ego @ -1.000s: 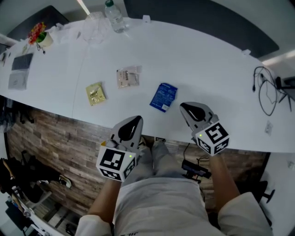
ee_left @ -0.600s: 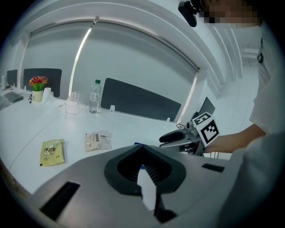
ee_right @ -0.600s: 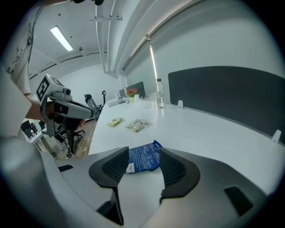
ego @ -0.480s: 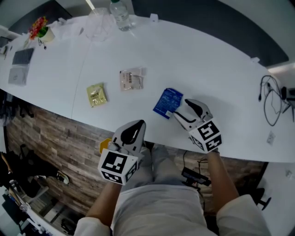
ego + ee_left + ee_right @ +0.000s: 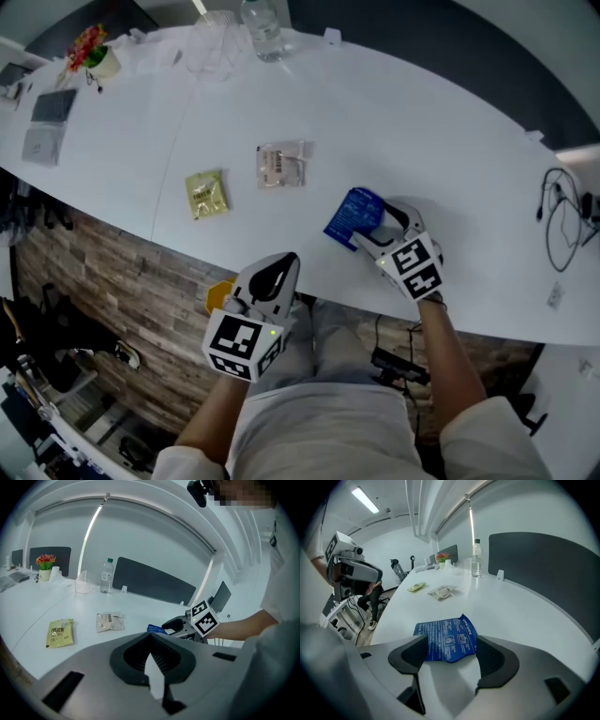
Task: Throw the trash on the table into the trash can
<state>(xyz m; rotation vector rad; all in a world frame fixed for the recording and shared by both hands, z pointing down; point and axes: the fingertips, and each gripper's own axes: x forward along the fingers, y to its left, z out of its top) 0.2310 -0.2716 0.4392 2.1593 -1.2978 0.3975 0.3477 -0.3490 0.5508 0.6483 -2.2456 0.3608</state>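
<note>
A blue packet (image 5: 352, 214) lies flat near the table's front edge. My right gripper (image 5: 375, 226) has come down on it. Its jaws have just been opening and stand wide, one on each side of the blue packet (image 5: 447, 639), and the pads do not press on it. A yellow-green tea packet (image 5: 206, 194) and a clear packet (image 5: 281, 165) lie further left on the white table (image 5: 441, 150). My left gripper (image 5: 269, 279) hangs shut off the table's front edge, holding nothing I can see. The left gripper view shows the right gripper (image 5: 186, 623) at the blue packet (image 5: 154, 629).
A water bottle (image 5: 263, 17) and a clear holder (image 5: 214, 33) stand at the table's far edge, with a flower pot (image 5: 92, 56) and papers at the far left. Cables (image 5: 562, 220) lie at the right end. Something yellow (image 5: 220, 293) shows under the table's edge.
The right gripper has moved down and forward to the blue packet, and its jaws have gone from shut to wide open around it. The left gripper has barely moved.
</note>
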